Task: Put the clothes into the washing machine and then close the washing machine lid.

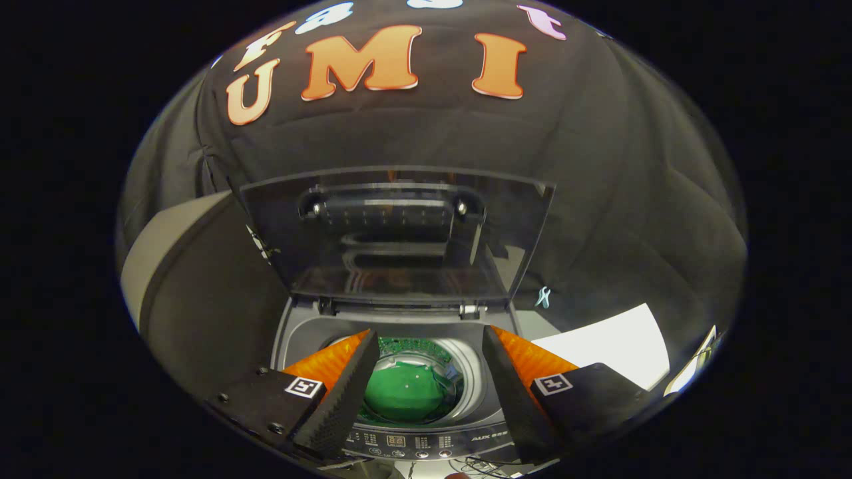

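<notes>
Gripper (426,346) w/ jaws wide, holding nothing, above washing machine (293,332) drum; green clothes (404,392) lie inside (lid (399,233) upright, open).

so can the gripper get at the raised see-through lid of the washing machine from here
Probably yes: the gripper is open and empty over the drum, and the raised see-through lid stands just beyond its fingers, nothing between.

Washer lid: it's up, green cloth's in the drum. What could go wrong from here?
1. The lid stands upright beyond the open gripper; pushed carelessly, it may slam down.
2. The green cloth sits low in the drum, so catching seems unlikely.
3. The fingers hover over the control panel and could press buttons.
</notes>
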Tool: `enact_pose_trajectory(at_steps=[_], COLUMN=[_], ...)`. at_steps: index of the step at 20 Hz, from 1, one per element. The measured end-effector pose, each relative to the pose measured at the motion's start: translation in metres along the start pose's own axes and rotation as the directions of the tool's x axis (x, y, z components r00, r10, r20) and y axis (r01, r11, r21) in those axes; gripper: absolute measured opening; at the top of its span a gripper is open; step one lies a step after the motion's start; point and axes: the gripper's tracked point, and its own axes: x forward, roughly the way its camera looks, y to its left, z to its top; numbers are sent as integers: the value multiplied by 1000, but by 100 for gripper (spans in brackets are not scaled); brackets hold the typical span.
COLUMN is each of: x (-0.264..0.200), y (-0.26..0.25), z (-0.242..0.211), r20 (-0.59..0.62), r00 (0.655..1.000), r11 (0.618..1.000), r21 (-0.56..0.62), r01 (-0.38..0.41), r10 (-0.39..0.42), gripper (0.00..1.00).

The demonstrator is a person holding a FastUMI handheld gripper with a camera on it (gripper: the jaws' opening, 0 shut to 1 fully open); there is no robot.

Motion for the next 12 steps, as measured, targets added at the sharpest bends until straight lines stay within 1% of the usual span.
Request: enact_pose_trajectory(at_steps=[6, 8, 10, 12], x=[-38, -42, -41, -34], y=[-7, -6, -11, -7], z=[83, 112, 134, 153], r20=[125, 179, 210, 240], r00=[992, 984, 978, 971], r11=[1000, 1000, 1000, 1000], r21=[1, 11, 18, 27], r01=[-11, -15, -1, -10], r10=[11, 13, -2, 3], gripper=[100, 99, 99, 99])
